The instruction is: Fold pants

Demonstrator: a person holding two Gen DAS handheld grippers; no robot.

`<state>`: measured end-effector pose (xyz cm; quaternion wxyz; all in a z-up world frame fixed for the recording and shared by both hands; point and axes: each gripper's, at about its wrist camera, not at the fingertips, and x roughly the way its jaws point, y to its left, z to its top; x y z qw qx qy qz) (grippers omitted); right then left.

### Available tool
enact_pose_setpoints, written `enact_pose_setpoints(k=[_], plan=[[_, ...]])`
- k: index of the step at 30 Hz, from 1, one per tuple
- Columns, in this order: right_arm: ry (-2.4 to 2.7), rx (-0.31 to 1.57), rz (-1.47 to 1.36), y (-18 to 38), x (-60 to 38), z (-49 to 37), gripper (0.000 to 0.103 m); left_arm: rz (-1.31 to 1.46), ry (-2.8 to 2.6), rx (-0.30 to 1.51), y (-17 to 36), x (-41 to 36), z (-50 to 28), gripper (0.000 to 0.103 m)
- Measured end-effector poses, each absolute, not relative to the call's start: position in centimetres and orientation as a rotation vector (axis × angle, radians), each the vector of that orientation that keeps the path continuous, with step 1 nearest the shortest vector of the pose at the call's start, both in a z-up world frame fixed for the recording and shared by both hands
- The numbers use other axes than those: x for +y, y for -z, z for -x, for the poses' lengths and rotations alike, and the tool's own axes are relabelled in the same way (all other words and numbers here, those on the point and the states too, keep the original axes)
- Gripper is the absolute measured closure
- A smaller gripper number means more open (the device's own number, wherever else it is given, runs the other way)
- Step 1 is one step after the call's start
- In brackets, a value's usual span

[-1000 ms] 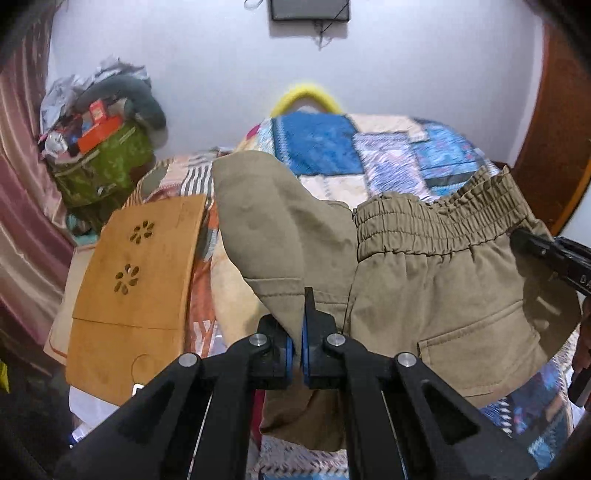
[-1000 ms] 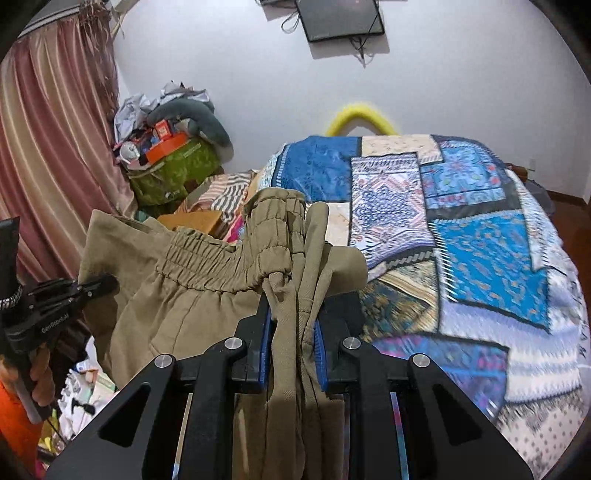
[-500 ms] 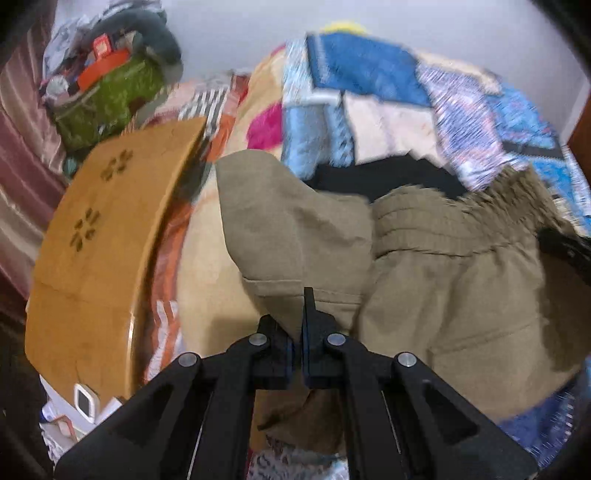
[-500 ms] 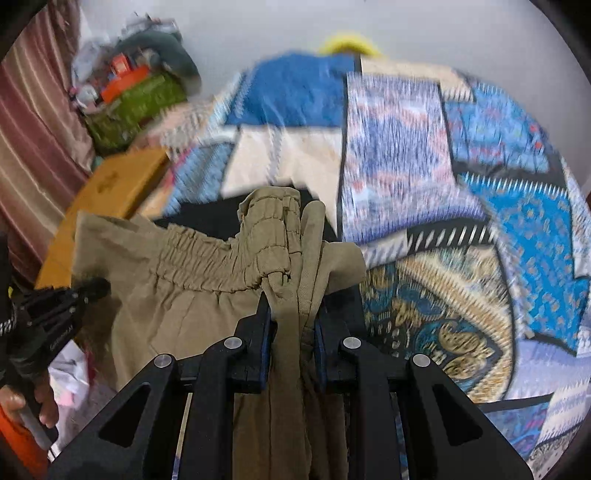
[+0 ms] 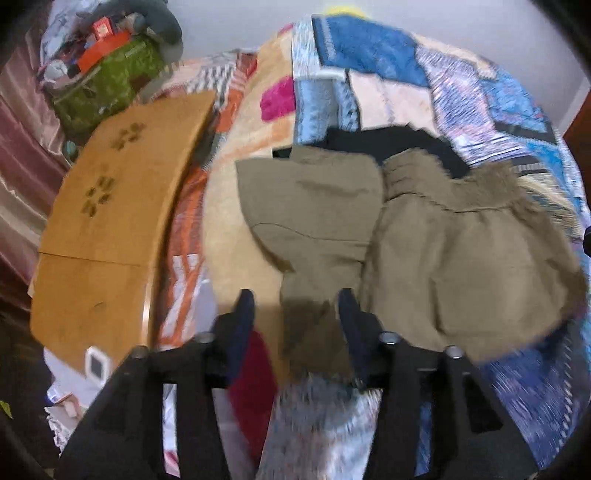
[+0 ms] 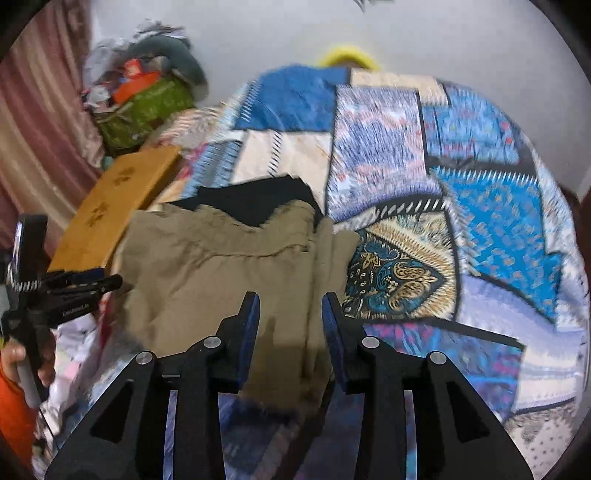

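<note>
Your khaki pants (image 5: 424, 236) lie bunched on the patchwork quilt (image 6: 480, 192) just ahead of both spread-open, empty grippers, left gripper (image 5: 295, 310) and right gripper (image 6: 290, 314), waistband running left-right between them

Each camera sits on a gripper and looks forward and down along its two black fingers, close over the bed. The left camera faces the near left part of the bed, with the wooden board (image 5: 110, 206) at its left side. The right camera sits further right and sees more of the patchwork quilt (image 6: 491, 206) and the white wall (image 6: 258, 33). Both views share the tan pants (image 5: 424, 251) (image 6: 221, 266), the board (image 6: 110, 206), the quilt (image 5: 480, 85) and the green bag (image 5: 103, 81) (image 6: 144, 107). The right camera also sees the left gripper (image 6: 110, 284) at its left edge.
</note>
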<state>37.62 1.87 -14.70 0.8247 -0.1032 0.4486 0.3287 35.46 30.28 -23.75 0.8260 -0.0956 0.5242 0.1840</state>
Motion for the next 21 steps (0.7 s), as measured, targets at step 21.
enact_pose_setpoints(k=[21], plan=[[-0.817, 0.261, 0.078, -3.9, -8.0, -13.0, 0.068, 0.003, -0.307, 0.389, -1.3, 11.9, -10.7, 0.027]])
